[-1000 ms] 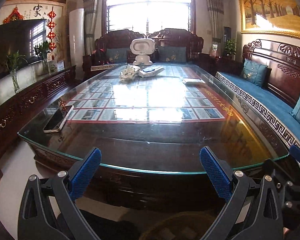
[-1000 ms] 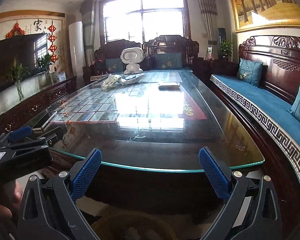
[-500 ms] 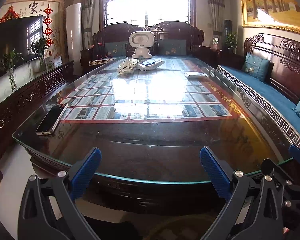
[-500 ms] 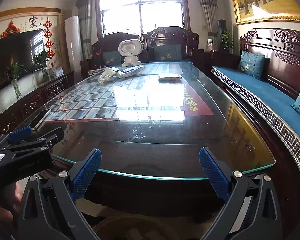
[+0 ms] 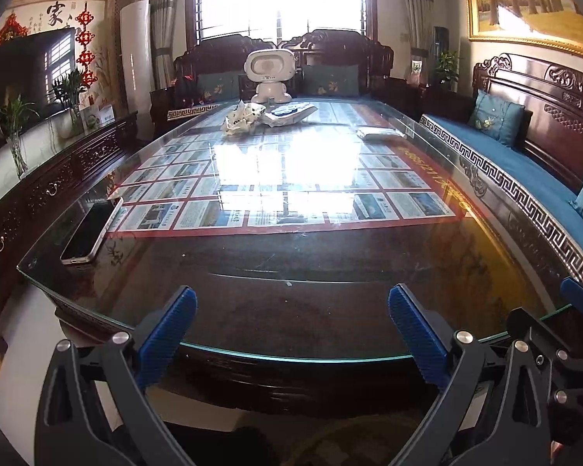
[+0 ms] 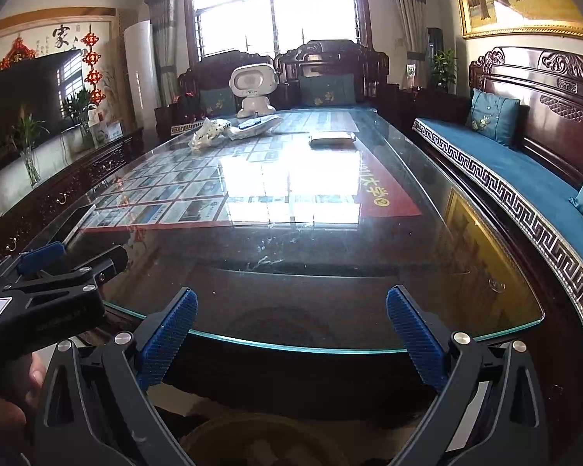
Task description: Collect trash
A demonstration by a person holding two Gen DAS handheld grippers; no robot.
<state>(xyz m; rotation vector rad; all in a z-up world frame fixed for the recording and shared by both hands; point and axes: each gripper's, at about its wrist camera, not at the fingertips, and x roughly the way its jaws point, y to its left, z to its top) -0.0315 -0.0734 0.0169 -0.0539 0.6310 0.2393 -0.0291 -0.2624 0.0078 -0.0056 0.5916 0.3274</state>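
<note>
Left tool (image 5: pixel 291 322) and right tool (image 6: pixel 291 320) spread apart, empty, crumpled wrapper (image 5: pixel 240 117) far across glass table (image 5: pixel 291 310)

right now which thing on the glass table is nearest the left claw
The dark phone, flat at the table's near left edge. The crumpled wrapper, packet and white robot sit far back.

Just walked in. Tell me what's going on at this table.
A person holds a two-finger gripper in each hand at the near end of a long glass-topped table, collecting trash. Both the left gripper and the right gripper are open and hold nothing. The likely trash, a crumpled white wrapper and a flat packet, lies at the far end near a white toy robot. A phone lies by the table's left edge. Nothing is picked up yet.
</note>
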